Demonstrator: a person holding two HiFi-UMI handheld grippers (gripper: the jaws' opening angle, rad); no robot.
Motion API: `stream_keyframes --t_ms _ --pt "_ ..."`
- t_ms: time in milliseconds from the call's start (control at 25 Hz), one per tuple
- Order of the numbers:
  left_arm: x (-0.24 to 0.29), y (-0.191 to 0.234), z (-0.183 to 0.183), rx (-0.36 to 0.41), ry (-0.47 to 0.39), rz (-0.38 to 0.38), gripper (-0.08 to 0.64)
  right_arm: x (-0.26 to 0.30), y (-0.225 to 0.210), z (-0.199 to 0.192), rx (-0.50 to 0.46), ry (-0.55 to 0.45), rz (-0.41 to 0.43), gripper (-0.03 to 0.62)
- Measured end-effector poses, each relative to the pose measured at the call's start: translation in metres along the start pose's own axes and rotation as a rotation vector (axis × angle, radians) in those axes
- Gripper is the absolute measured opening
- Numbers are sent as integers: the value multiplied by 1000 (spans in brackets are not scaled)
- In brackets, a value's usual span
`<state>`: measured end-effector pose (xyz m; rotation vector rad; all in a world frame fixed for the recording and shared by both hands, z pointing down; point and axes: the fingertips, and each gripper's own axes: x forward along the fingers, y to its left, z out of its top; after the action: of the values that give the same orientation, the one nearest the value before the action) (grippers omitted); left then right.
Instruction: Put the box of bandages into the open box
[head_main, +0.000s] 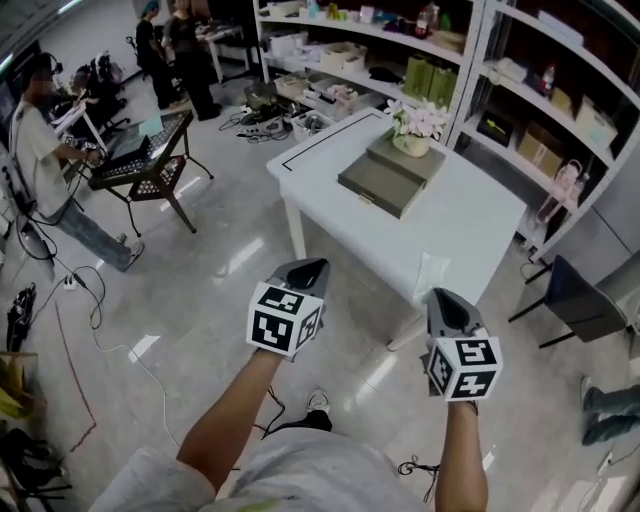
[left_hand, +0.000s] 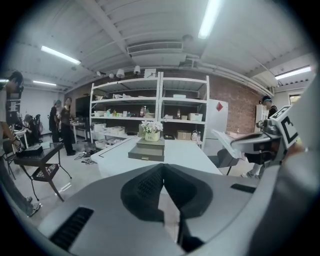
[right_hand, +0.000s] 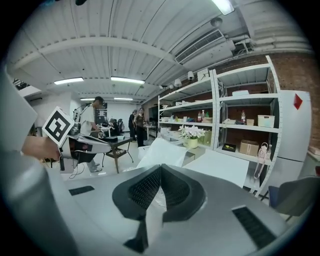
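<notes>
The left gripper (head_main: 307, 267) is held out in front of the person on a bare forearm (head_main: 236, 412) that is stretched forward. It sits over the shiny floor (head_main: 200, 290), just short of the near corner of the white table (head_main: 470, 232). In its own view the two dark jaws meet at the tip with nothing between them, and they point at the table. The right gripper (head_main: 440, 297) is beside it at about the same height and well apart from it, on the other forearm (head_main: 466, 452). Its jaws are also pressed together and empty, and it hangs close to the table's near edge. Each gripper appears at the edge of the other's view. On the far half of the table a flat grey box (head_main: 380, 183) lies with a smaller grey box (head_main: 408, 160) stacked on it, both apparently shut. A pot of pale flowers (head_main: 417, 128) stands on the upper box. No view lets me pick out the box of bandages or the open box, so I cannot tell where they are. Behind the table, white shelves (head_main: 400, 45) hold cartons and small items, and a dark chair (head_main: 578, 300) stands to the right. To the left, a person (head_main: 42, 150) stands at a black mesh stand (head_main: 140, 165).
</notes>
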<state>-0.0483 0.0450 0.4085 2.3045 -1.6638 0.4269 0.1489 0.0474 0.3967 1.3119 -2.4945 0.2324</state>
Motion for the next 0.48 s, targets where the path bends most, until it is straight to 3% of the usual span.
stream_keyframes --t_ms 480 --pt "53 49 22 35 10 -101 2 64 4 25 25 17 -71 6"
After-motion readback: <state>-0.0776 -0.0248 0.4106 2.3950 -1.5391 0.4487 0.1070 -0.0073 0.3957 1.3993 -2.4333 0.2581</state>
